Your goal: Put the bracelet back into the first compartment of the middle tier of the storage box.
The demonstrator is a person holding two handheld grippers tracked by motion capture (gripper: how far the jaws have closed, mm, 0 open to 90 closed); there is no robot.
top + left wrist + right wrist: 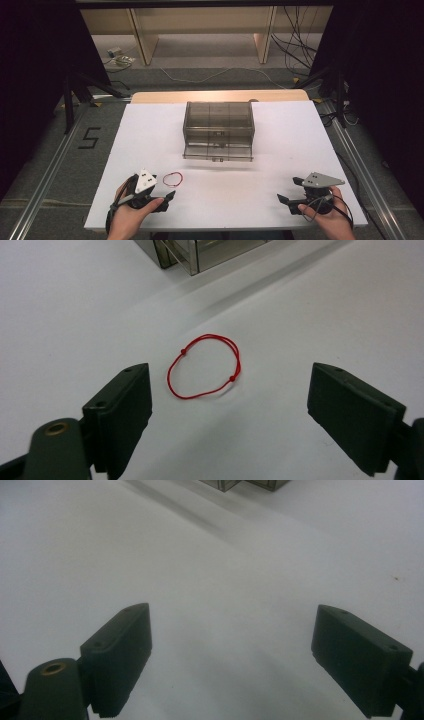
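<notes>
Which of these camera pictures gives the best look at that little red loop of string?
The left gripper view: the red loop lies large and sharp on the white table, its two small knots visible, just ahead of the open jaws. The high view shows it as a tiny red ring beside the left gripper.

A lab set up for recording is suggested: a white table (150, 125) is ringed by dark curtains (30, 60) and flanked by metal rails (47, 172) laid on grey carpet. A black number (89, 138) is taped to the floor, and loose cables (295, 47) are trailed beneath plain wooden benches (145, 40) behind
</notes>
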